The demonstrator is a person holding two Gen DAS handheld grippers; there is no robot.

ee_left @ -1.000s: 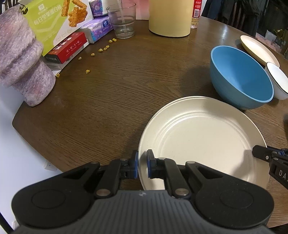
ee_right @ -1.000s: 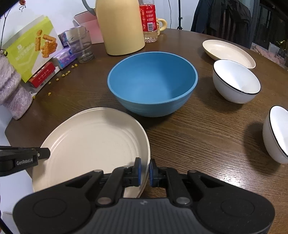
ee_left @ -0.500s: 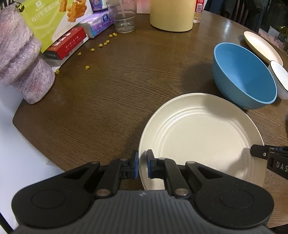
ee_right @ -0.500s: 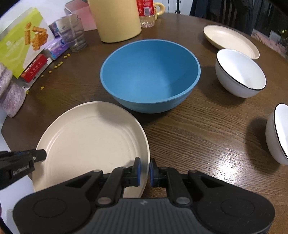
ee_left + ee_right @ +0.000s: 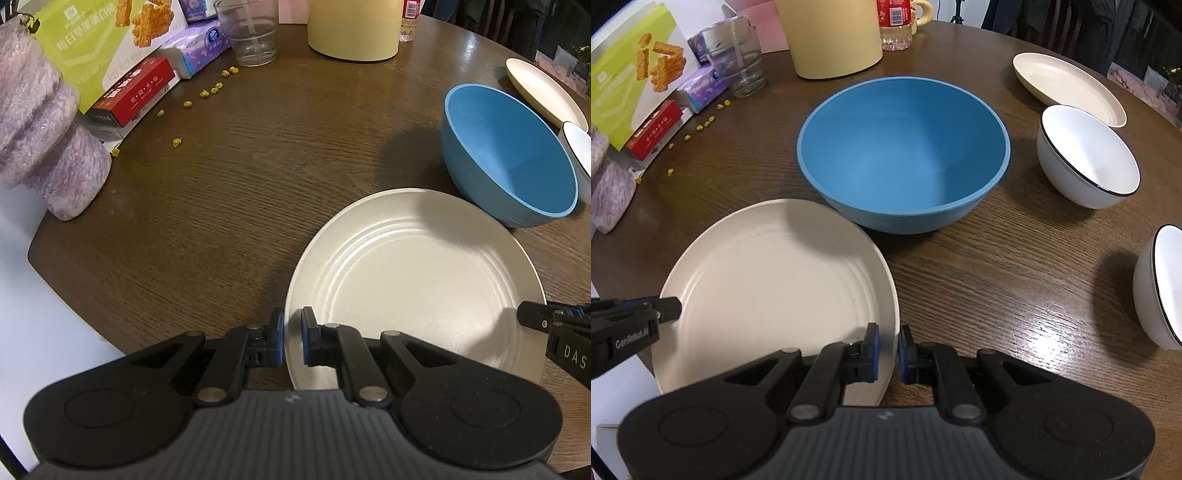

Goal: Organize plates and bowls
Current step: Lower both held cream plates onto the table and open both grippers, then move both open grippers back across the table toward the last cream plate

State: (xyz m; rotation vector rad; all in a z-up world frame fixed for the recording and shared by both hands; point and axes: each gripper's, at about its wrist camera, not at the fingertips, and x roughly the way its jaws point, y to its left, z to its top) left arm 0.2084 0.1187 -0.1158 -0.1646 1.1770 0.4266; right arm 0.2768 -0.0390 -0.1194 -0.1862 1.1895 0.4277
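While both pinch its rim, the left hand-held gripper at 9 o'clock and the right hand-held gripper at 3, the cream plate sits on the worktop. Blue bowl touches it approx at 1 o'clock; white bowl and small plate farther right.

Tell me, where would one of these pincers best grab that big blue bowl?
Probably by the rim. The blue bowl stands upright and empty, its wall thin, its body far too wide to span. Come from above, one finger inside and one outside, on the right side, away from the cream plate that overlaps its near left.
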